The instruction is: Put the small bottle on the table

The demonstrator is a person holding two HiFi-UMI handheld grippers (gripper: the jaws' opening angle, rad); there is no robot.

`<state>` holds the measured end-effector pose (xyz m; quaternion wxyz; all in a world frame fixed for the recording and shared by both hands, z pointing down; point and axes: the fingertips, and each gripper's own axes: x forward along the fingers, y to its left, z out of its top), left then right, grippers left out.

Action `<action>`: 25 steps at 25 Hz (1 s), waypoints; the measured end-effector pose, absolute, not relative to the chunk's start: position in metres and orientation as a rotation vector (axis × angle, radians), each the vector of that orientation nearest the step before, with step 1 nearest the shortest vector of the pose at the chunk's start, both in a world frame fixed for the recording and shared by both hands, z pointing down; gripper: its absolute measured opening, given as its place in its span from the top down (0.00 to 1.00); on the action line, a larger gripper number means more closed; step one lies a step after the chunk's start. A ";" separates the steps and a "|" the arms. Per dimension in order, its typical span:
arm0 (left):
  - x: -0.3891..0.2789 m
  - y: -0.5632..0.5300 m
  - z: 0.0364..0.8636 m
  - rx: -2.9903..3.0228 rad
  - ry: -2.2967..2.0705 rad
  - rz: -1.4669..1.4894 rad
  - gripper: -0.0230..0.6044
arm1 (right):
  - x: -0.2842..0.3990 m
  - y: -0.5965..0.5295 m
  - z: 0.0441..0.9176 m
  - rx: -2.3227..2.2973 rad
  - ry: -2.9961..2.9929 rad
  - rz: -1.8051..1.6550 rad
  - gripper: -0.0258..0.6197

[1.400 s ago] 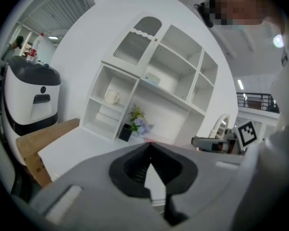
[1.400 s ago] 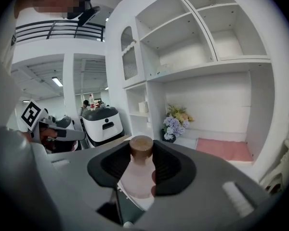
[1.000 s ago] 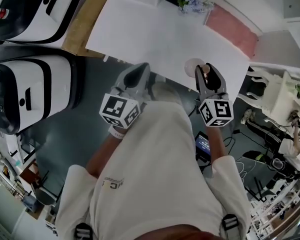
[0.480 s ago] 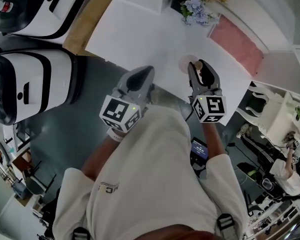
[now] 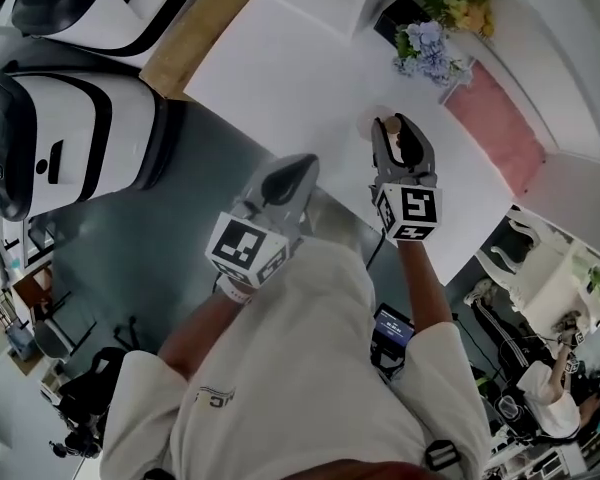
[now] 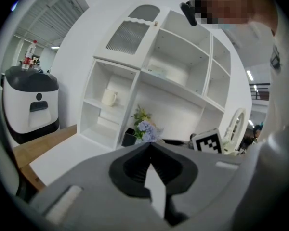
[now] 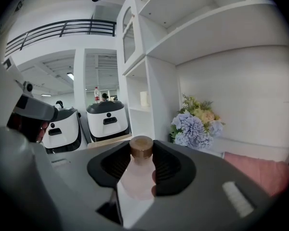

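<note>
A small pale pink bottle with a brown cap [image 7: 141, 148] stands upright between the jaws of my right gripper [image 7: 141, 163], which is shut on it. In the head view that right gripper [image 5: 400, 130] holds the bottle [image 5: 389, 125] above the near right part of the white table [image 5: 280, 68]. My left gripper [image 5: 302, 166] hovers at the table's near edge, to the left of the right one. Seen from its own camera, the left gripper [image 6: 151, 150] has its dark pads together with nothing between them.
A white shelf unit [image 6: 149, 81] stands at the table's far side, with a mug [image 6: 109, 96] on one shelf. A bunch of flowers [image 5: 427, 43] and a pink cloth [image 5: 500, 118] lie beyond the bottle. White machines [image 5: 60, 138] stand on the floor to the left.
The right gripper has carried the bottle a little further over the table. The left gripper has stayed at the table's near edge. The head view has shifted.
</note>
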<state>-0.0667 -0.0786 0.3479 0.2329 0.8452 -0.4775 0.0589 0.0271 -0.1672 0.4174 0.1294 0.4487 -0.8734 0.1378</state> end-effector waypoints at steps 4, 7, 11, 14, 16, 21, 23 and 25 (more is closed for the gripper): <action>-0.066 -0.087 0.356 2.301 -1.331 0.156 0.96 | 0.012 -0.182 0.437 1.288 -2.537 0.387 0.74; -0.068 -0.098 0.364 2.282 -1.362 0.160 0.96 | 0.003 -0.196 0.453 1.297 -2.535 0.392 0.74; -0.072 -0.109 0.378 2.277 -1.404 0.171 0.96 | -0.007 -0.213 0.469 1.330 -2.524 0.394 0.74; -0.077 -0.113 0.391 2.260 -1.417 0.172 0.96 | -0.014 -0.226 0.476 1.347 -2.524 0.402 0.74; -0.079 -0.117 0.401 2.231 -1.416 0.167 0.96 | -0.017 -0.234 0.482 1.353 -2.520 0.410 0.74; -0.081 -0.134 0.423 2.191 -1.423 0.147 0.96 | -0.019 -0.258 0.506 1.391 -2.489 0.440 0.74; -0.083 -0.138 0.430 2.180 -1.424 0.150 0.96 | -0.022 -0.267 0.515 1.407 -2.478 0.460 0.74; -0.085 -0.140 0.436 2.170 -1.423 0.151 0.96 | -0.025 -0.276 0.523 1.419 -2.470 0.481 0.74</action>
